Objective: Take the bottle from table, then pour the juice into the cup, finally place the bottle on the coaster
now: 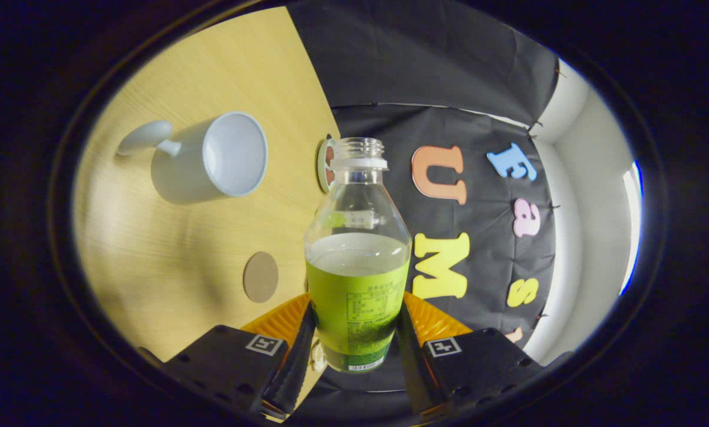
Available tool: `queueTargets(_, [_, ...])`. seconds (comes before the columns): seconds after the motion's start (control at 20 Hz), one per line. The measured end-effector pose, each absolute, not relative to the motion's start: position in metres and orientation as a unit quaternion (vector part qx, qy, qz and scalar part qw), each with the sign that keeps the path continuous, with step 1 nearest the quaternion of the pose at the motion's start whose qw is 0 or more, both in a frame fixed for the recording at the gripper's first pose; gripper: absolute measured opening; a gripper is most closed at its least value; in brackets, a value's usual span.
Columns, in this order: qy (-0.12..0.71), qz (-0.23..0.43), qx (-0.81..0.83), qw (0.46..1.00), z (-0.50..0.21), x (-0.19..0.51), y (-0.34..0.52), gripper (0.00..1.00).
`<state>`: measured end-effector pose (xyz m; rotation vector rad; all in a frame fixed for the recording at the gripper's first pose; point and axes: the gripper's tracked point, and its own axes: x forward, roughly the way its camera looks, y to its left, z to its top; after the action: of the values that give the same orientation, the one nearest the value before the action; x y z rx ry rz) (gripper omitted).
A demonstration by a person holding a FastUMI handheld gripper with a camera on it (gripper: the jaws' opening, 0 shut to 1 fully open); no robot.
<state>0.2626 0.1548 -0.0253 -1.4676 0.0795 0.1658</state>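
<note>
Now the gripper [354, 332] pinches the uncapped clear green-labelled juice bottle [357, 261], lifted; pouring into the white cup [223, 157] and the round brown coaster [260, 277] remain

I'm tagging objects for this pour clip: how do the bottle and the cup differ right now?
The bottle is clear with a green label and partly filled; the cup is plain white and looks empty. The bottle sits clamped between the gripper fingers; the cup stands free on the wooden table, beyond them. Both are open-topped.

Gripper [354, 332]: two blocky finger housings, each bearing a square marker tag, small screws, ribbed inner pads.
</note>
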Motion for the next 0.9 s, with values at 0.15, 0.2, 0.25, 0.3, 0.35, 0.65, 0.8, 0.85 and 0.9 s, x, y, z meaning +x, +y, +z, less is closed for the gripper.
queueTargets(0.15, [0.067,0.093,-0.609,0.785,-0.034,0.258,0.156,0.73])
queueTargets(0.2, [0.077,0.098,-0.587,0.800,-0.035,0.256,0.157,0.73])
queueTargets(0.25, [0.084,0.104,-0.564,0.815,-0.034,0.254,0.157,0.73])
queueTargets(0.3, [0.088,0.109,-0.540,0.830,-0.032,0.251,0.158,0.73])
queueTargets(0.35, [0.089,0.112,-0.516,0.845,-0.028,0.249,0.159,0.73])
queueTargets(0.65, [0.093,0.122,-0.347,0.925,-0.008,0.250,0.159,0.73])
queueTargets(0.8, [0.110,0.130,-0.238,0.956,-0.001,0.254,0.153,0.73])
queueTargets(0.85, [0.110,0.129,-0.207,0.964,0.005,0.257,0.148,0.73])
queueTargets(0.9, [0.110,0.124,-0.185,0.969,0.010,0.260,0.142,0.73])
